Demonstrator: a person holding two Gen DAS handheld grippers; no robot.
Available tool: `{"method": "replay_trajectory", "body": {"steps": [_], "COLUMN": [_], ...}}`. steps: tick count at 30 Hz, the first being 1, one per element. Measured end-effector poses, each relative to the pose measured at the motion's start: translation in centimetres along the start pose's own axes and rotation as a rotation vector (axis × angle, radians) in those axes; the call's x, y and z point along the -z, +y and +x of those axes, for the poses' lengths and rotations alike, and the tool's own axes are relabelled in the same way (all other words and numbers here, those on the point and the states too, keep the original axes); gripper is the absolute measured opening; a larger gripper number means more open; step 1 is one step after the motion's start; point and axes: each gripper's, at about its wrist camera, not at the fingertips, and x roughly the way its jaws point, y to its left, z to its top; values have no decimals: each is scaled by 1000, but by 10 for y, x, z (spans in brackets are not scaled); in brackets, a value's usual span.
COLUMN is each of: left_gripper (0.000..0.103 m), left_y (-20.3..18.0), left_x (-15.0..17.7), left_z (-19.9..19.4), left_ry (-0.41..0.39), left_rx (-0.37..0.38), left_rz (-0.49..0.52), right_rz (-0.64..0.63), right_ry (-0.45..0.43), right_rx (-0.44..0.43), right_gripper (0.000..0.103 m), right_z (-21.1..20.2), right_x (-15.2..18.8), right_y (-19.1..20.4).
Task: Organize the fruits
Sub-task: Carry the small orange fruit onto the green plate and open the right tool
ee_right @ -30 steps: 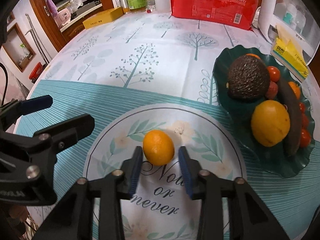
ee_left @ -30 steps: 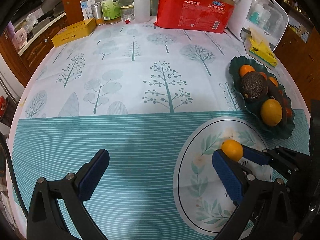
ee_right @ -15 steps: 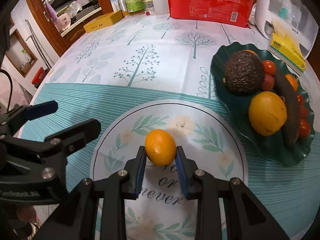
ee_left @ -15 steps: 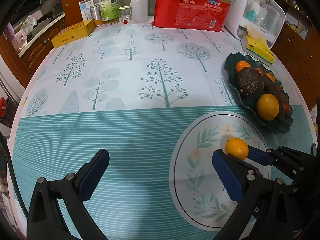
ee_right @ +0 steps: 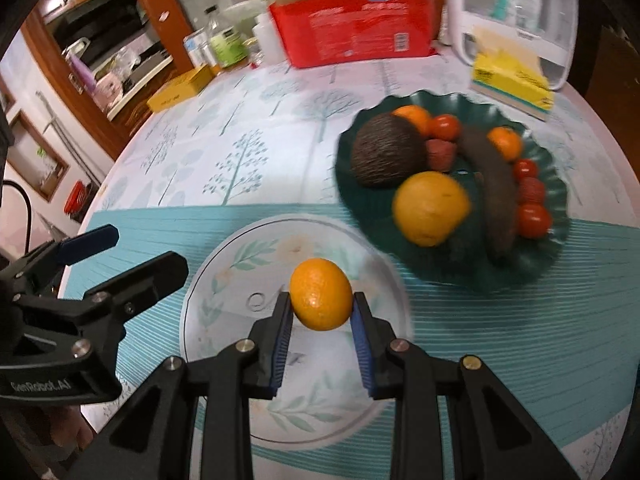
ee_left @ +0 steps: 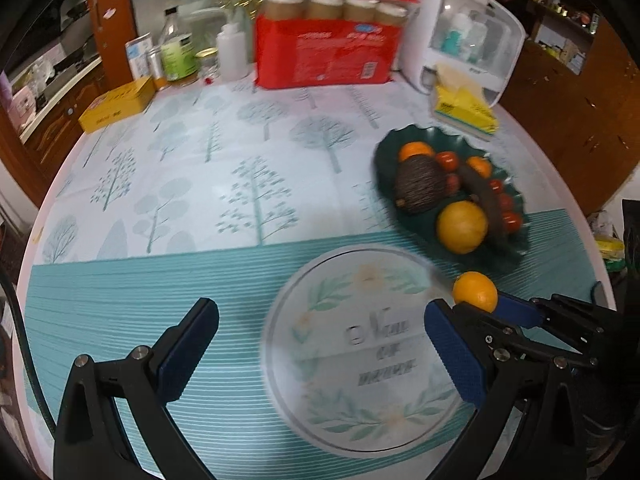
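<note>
My right gripper is shut on a small orange and holds it in the air over the white floral plate. The orange also shows in the left wrist view, between the right gripper's blue pads. A dark green fruit dish to the right holds a large orange, an avocado, a dark banana, tomatoes and small oranges. My left gripper is open and empty, low over the plate and the striped cloth.
At the table's far edge stand a red pack of paper cups, bottles, a yellow box, a yellow tissue pack and a white appliance. Wooden cabinets surround the round table.
My right gripper closed on the small orange and lifted it off the white plate. Both cameras rose and tilted up; the left gripper stayed open.
</note>
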Motion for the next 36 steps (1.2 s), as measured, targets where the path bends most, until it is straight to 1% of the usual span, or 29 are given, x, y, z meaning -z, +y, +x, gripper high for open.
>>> {"method": "replay_trajectory", "body": {"steps": [5, 9, 11, 16, 18, 20, 24, 27, 33, 36], "left_gripper": [102, 102, 102, 102, 102, 102, 102, 102, 102, 102], "left_y": [-33, -58, -73, -97, -104, -108, -106, -104, -97, -93], "left_x": [-11, -24, -37, -72, -87, -102, -119, -127, -117, -108], "left_z": [-7, -14, -19, -30, -33, -32, -24, -4, 39, 52], "left_ry": [-18, -46, -69, -123, -134, -146, -158, -135, -54, -22], "left_rx": [37, 62, 70, 58, 31, 12, -20, -49, -79, -86], "left_rz": [28, 59, 84, 109, 108, 86, 48, 21, -29, -55], "right_rz": [30, 6, -8, -17, -16, -19, -33, -30, -34, -47], "right_ry": [-35, -81, -112, -178, -200, -211, -211, -169, -50, 10], "right_rx": [26, 63, 79, 89, 89, 87, 74, 47, 3, -20], "right_gripper": [29, 29, 29, 29, 30, 30, 30, 30, 30, 30], "right_z": [-29, -58, -73, -101, -107, -108, -95, -70, -12, 13], "right_x": [-5, -17, -28, -61, -78, -91, -110, -118, -110, -103], "right_y": [-27, -47, -60, -89, -101, -107, -116, -121, -124, -123]}}
